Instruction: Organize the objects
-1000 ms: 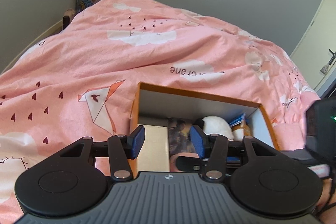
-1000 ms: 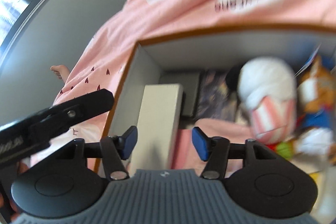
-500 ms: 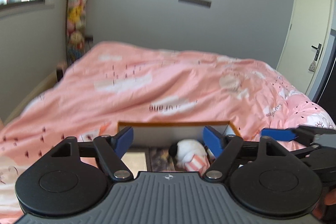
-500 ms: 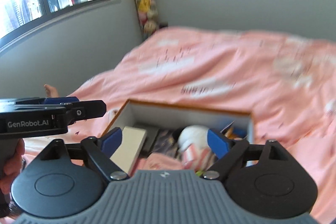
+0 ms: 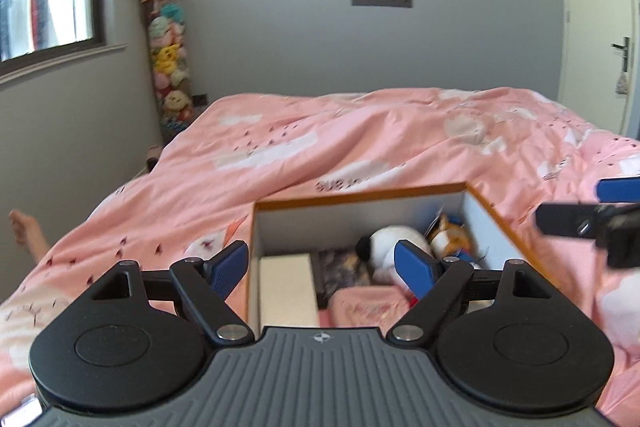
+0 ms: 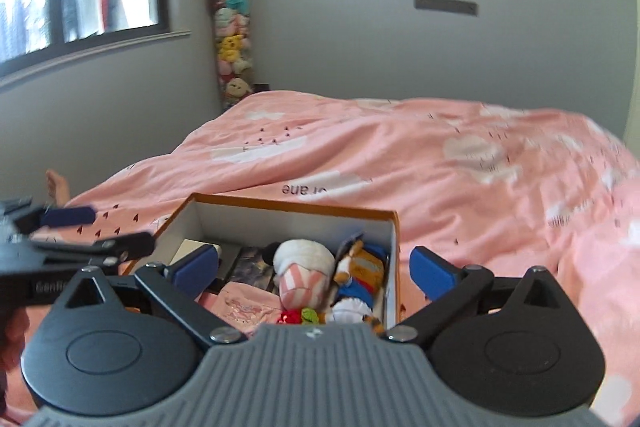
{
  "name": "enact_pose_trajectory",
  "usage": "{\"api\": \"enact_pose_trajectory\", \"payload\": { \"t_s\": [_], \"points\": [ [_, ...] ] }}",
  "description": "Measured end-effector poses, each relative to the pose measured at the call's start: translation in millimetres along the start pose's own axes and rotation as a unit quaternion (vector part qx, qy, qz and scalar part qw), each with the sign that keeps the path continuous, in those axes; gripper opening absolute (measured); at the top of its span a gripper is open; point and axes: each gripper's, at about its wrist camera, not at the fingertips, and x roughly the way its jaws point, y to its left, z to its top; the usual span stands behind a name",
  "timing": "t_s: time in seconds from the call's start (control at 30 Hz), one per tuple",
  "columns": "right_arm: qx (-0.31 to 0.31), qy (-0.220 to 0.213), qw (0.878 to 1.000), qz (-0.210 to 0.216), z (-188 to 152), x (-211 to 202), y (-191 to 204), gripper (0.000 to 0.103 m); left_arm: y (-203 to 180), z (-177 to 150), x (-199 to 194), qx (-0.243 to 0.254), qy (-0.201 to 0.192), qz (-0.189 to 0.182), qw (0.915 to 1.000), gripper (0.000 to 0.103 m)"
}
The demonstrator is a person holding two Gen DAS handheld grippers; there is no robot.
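- Judging from the 2 views, a placing step looks finished: the orange-rimmed box [image 6: 394,227] on the pink duvet [image 6: 400,147] is packed with a white plush [image 6: 304,259], an orange plush [image 6: 364,267], a cream box [image 5: 286,287] and a pink cloth [image 5: 368,307].
- The left gripper [image 5: 322,267] and right gripper [image 6: 314,267] are seen above the box, jaws opening wide, nothing between them.
- Next, another loose item must be found; none is visible.
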Motion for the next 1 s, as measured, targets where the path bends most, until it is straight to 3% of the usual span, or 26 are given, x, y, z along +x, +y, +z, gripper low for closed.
{"api": "enact_pose_trajectory", "payload": {
  "t_s": [0.23, 0.5, 1.0],
  "points": [
    [0.03, 0.008, 0.999, -0.005, -16, 1, -11, 0.102, 4, -22, 7, -0.026, 0.027, -0.005, 0.9993, 0.096],
    [0.038, 0.048, 0.998, 0.004, -41, 16, -7, 0.102, -1, -33, 13, -0.027, 0.046, -0.01, 0.9986, 0.096],
    [0.024, 0.058, 0.998, -0.001, -44, 23, -5, 0.102, -2, -35, 13, -0.023, 0.054, -0.01, 0.9983, 0.096]
  ]
}}
